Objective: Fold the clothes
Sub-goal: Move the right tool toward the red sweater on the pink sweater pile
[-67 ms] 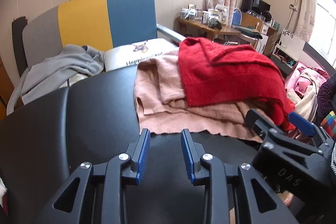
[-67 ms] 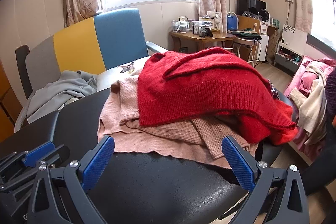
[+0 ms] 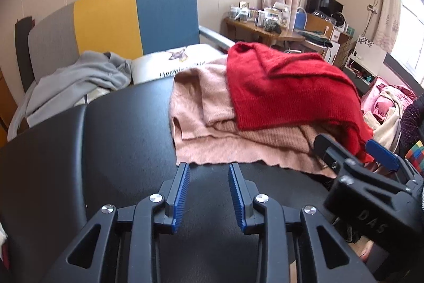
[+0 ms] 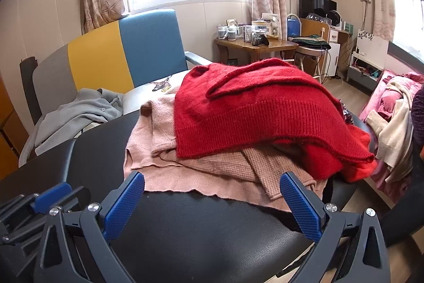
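Observation:
A red knit sweater (image 3: 286,86) (image 4: 251,110) lies crumpled on top of a pink knit sweater (image 3: 212,145) (image 4: 185,177), both on a black padded table (image 3: 119,137) (image 4: 198,224). My left gripper (image 3: 208,167) hovers just short of the pink sweater's near hem, its jaws partly apart with nothing between them. To its right, my right gripper (image 4: 212,178) faces the same hem with its jaws spread wide and nothing in them. Each gripper shows at the edge of the other's view: the right gripper (image 3: 371,158), the left gripper (image 4: 50,196).
Behind the table stands a grey, yellow and blue chair (image 3: 132,15) with a grey garment (image 3: 76,81) and a white cushion (image 3: 172,60) on it. A wooden side table (image 4: 254,47) holds jars. More clothes (image 4: 392,118) are heaped at the right.

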